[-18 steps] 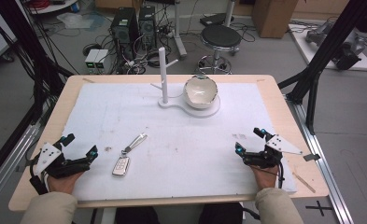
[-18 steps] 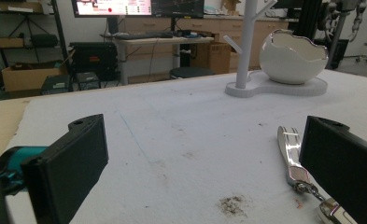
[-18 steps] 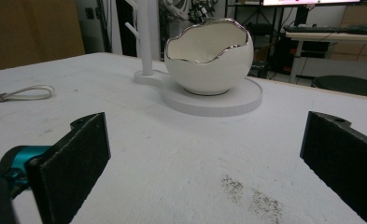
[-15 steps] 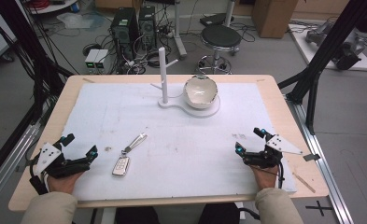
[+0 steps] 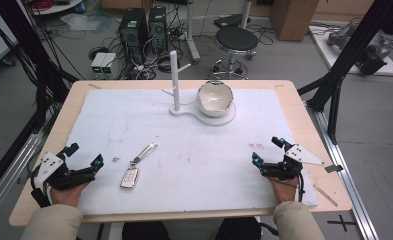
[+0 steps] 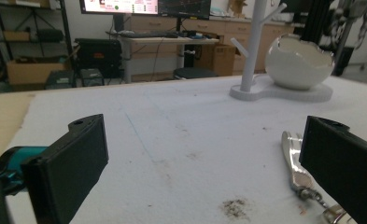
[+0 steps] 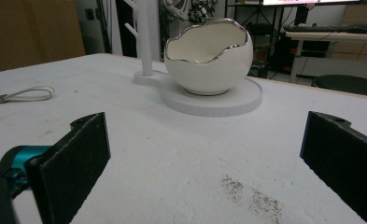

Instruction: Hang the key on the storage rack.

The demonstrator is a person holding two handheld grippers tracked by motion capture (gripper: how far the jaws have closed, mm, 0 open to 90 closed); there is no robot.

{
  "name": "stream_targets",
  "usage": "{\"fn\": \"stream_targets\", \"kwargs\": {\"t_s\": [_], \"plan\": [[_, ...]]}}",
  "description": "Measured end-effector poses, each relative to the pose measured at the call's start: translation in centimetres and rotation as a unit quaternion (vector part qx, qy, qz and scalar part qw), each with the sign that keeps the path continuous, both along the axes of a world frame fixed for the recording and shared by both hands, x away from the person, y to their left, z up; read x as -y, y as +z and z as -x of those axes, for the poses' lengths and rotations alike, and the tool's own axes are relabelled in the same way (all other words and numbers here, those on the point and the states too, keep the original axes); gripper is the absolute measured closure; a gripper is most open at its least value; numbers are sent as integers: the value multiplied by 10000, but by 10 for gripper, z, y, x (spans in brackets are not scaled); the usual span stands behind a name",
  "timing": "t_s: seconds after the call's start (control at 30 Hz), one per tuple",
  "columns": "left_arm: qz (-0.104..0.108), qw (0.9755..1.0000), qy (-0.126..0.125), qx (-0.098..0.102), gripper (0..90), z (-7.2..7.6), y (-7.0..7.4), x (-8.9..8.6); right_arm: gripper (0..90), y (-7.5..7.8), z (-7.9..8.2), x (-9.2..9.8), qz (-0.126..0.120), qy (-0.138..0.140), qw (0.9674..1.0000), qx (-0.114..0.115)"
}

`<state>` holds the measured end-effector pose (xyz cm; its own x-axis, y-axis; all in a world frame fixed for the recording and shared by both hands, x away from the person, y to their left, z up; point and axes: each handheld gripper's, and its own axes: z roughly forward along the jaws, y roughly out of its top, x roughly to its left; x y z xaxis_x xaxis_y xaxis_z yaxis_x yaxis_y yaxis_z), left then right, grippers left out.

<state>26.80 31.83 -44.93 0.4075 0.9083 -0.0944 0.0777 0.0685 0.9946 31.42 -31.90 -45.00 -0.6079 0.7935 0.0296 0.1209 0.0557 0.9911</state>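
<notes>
A car key fob (image 5: pixel 129 177) with a silver clip (image 5: pixel 145 152) lies on the white mat (image 5: pixel 194 150), front left of centre. The clip (image 6: pixel 294 163) shows beside the right jaw in the left gripper view. My left gripper (image 5: pixel 86 156) rests open at the mat's front left, just left of the fob, nothing between its jaws. My right gripper (image 5: pixel 267 150) rests open at the front right, jaws empty. A white egg-shaped bowl (image 5: pixel 215 96) (image 7: pixel 208 58) (image 6: pixel 298 61) sits on a white stand with a peg post (image 5: pixel 174 80) (image 7: pixel 144 37) at the back centre.
The wooden table edge (image 5: pixel 304 115) frames the mat. A black frame leg (image 5: pixel 336 85) stands past the right edge. A stool (image 5: pixel 238 40) and computer towers (image 5: pixel 143 30) stand on the floor behind. A thin stick (image 5: pixel 325 195) lies at the table's front right corner.
</notes>
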Motion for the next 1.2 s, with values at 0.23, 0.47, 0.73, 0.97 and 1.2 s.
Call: {"fn": "stream_targets", "kwargs": {"t_s": [0.23,0.47,0.73,0.97,1.2], "plan": [[-602,9978,-252,-73,17,-4,40,-2,6,0,0,0,13,-11,10000,0],[-1025,9914,-663,-468,17,-19,72,7,6,0,0,0,29,-3,10000,10],[-1734,9666,-1455,-1202,17,-53,110,39,7,0,0,0,9,-17,10000,3],[-2152,9461,-1815,-1600,17,-73,123,62,7,0,0,0,11,-6,10000,3],[-2534,9239,-2147,-1901,17,-90,132,86,7,0,0,0,30,-8,10000,7]]}}
